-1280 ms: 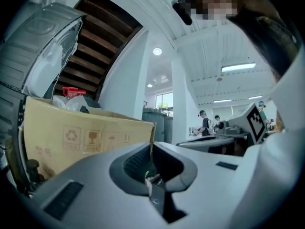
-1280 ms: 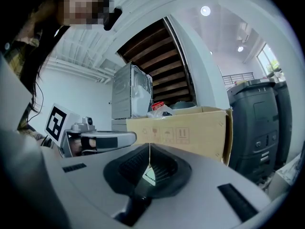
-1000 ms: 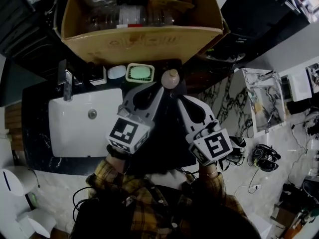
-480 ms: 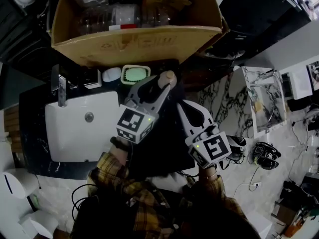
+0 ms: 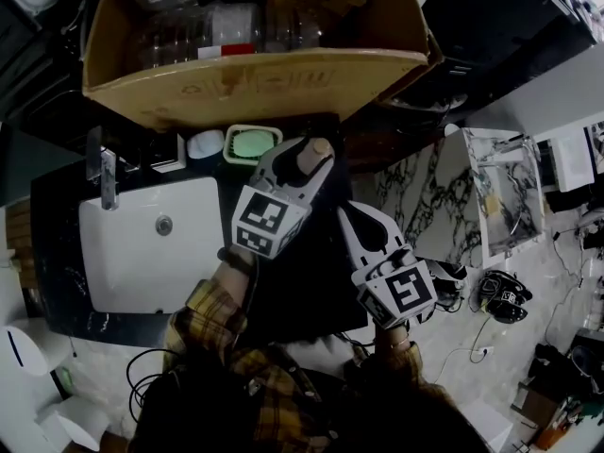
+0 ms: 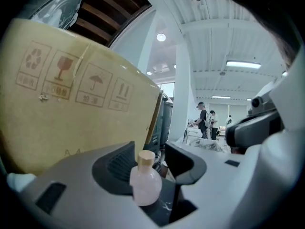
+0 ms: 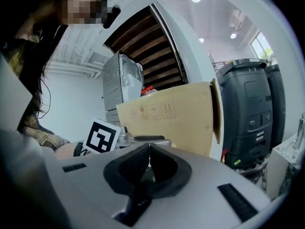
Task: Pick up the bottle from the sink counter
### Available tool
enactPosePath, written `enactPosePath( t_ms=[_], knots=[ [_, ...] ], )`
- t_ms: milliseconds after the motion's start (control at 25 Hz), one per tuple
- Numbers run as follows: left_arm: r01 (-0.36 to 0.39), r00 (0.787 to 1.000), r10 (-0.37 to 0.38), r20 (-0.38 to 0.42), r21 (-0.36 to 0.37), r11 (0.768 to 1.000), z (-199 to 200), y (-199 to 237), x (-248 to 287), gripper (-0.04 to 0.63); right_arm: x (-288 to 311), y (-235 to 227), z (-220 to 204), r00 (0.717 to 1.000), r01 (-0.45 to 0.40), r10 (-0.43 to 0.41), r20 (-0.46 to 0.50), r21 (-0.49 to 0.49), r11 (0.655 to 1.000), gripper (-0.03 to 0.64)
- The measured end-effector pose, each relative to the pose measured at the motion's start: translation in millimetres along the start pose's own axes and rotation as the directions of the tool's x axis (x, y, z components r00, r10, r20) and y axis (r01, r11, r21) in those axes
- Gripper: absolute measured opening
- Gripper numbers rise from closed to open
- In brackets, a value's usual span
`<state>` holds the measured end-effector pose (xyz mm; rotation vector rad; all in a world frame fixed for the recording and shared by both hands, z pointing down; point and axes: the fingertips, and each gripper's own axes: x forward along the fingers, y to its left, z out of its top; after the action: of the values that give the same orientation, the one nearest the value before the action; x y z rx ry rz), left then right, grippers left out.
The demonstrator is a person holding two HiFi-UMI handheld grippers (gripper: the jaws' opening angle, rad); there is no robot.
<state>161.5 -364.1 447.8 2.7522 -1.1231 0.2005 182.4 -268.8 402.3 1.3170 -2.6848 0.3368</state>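
A small pale pink bottle (image 5: 317, 150) with a tan cap stands on the black sink counter (image 5: 311, 262). My left gripper (image 5: 304, 148) reaches over the counter with the bottle (image 6: 145, 185) between its jaws. The left gripper (image 6: 155, 168) is opening; the bottle stands close to the left pad (image 6: 121, 166), and a gap shows to the right pad (image 6: 183, 162). My right gripper (image 5: 351, 213) hangs back, to the right and nearer me. In the right gripper view its pads meet and the right gripper (image 7: 149, 162) holds nothing.
A large cardboard box (image 5: 255, 83) with bottles inside overhangs the back of the counter, just beyond the bottle. A green soap dish (image 5: 251, 142) and a white cup (image 5: 204, 143) sit left of it. The white basin (image 5: 151, 253) and tap (image 5: 99, 163) lie further left.
My left gripper has moved forward until its jaws stand on either side of the bottle. The right gripper has stayed about where it was.
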Motion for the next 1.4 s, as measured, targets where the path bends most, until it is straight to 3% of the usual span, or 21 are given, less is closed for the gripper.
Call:
enactPosePath(
  t_ms=[240, 560, 960, 1400],
  knots=[
    [0.007, 1.0, -0.007, -0.02, -0.001, 1.0, -13, 5, 19, 0.187, 2, -4, -15, 1.0, -0.006, 0.006, -0.02, 0.027, 1.0, 0.017],
    [0.006, 1.0, -0.004, -0.026, 0.057, 0.998, -22, 2, 40, 0.213, 3, -3, -30, 0.998, -0.026, 0.028, -0.05, 0.045, 0.999, 0.017],
    [-0.03, 0.998, 0.036, -0.047, 0.12, 0.992, -30, 11, 53, 0.202, 3, -4, -33, 0.998, -0.024, 0.028, -0.058, 0.061, 0.998, 0.017],
    [0.011, 0.998, -0.001, -0.06, 0.153, 0.988, -31, 8, 52, 0.173, 7, -2, -35, 0.998, -0.023, 0.027, -0.053, 0.068, 0.997, 0.017]
  ],
)
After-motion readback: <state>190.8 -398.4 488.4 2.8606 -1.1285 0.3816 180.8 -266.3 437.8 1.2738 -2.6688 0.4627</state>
